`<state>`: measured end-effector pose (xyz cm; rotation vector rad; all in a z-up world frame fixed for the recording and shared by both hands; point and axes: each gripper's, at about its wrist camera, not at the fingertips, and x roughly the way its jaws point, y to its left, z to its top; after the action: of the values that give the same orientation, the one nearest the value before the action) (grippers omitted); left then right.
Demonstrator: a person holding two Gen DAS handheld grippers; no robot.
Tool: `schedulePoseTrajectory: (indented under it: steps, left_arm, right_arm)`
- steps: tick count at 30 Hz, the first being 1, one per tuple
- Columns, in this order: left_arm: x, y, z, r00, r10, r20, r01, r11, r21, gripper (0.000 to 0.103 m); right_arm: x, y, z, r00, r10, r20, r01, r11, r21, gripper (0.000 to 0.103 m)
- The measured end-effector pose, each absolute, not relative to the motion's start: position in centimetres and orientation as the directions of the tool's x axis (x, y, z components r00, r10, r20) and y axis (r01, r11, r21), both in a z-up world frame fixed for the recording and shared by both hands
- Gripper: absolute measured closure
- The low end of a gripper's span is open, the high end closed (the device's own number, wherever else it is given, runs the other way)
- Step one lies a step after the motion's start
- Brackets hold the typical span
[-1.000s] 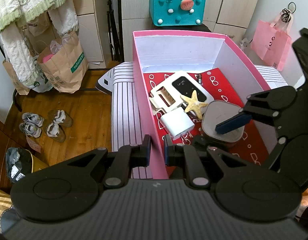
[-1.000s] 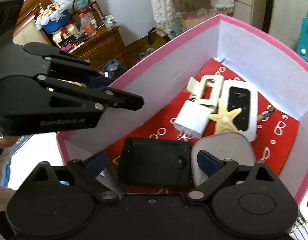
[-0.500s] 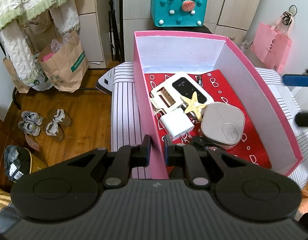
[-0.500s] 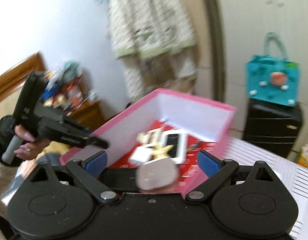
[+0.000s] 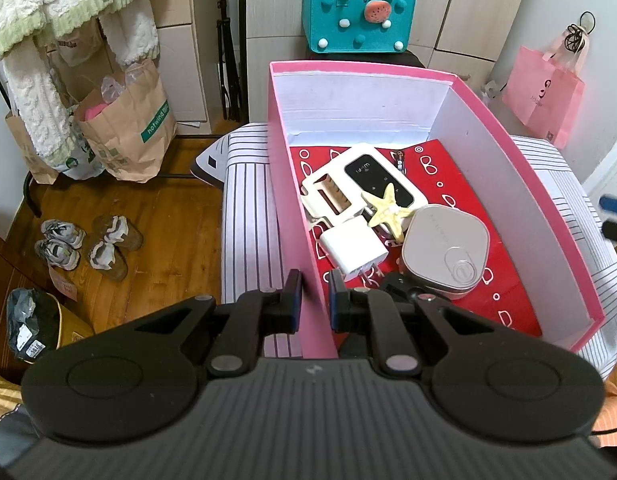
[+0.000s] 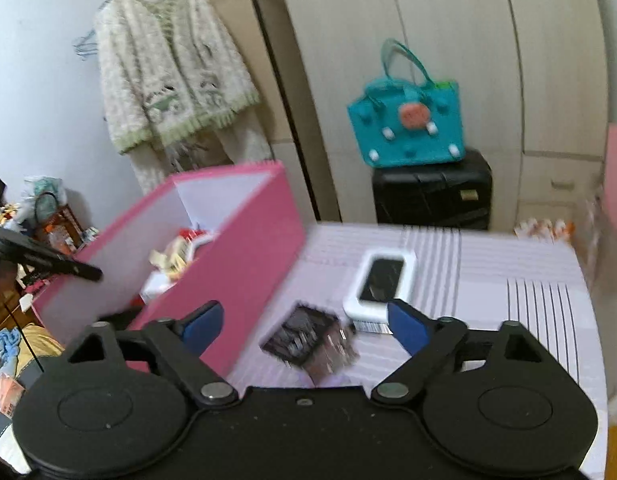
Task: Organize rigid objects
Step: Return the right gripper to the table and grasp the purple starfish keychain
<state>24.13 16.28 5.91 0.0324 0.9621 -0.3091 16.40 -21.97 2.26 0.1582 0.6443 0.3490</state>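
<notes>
A pink box (image 5: 520, 184) with a red patterned floor stands on the striped table (image 5: 244, 208). It holds a white Wi-Fi device (image 5: 376, 176), a cream hair clip (image 5: 328, 196), a starfish (image 5: 388, 210), a white charger (image 5: 354, 250), a beige rounded case (image 5: 446, 248) and a black item (image 5: 404, 282). My left gripper (image 5: 312, 302) is shut on the box's left wall. My right gripper (image 6: 304, 322) is open and empty, outside the box (image 6: 228, 264), over a dark card-like item (image 6: 304, 336) and a white-framed device (image 6: 382, 282).
A teal felt bag (image 6: 406, 120) sits on a black case (image 6: 432, 192) behind the table. Wardrobe doors stand at the back. A cardigan (image 6: 168, 64) hangs at left. Paper bags (image 5: 124, 124) and shoes (image 5: 88, 244) are on the wooden floor. A pink bag (image 5: 544, 92) hangs at right.
My right gripper has let go of the black item inside the box, lifted out and swung right over the table. The left gripper has stayed on the wall.
</notes>
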Motion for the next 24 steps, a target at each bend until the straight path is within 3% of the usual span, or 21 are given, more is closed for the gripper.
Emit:
schedulePoseTrajectory:
  steps: [12,22,24]
  left_arm:
    - [24.1,16.6,6.0,0.534,-0.250,-0.808,0.267,0.956,-0.119,0.091]
    - [24.1,16.6,6.0,0.535,-0.249,-0.807,0.266,0.957,-0.119,0.091]
    - [24.1,16.7,6.0,0.534,-0.250,-0.807,0.266,0.956,-0.120,0.091]
  right_arm:
    - [16.3,-19.5,-2.6,0.635,0.379,-0.674,-0.299,0.924,0.238,0.043]
    - [16.1,-18.3,-4.0,0.667,0.262,-0.697,-0.288,0.954,0.082,0.044]
    - [16.2,-18.3,-3.9,0.672,0.255,-0.696,-0.287,0.955,0.073,0.049]
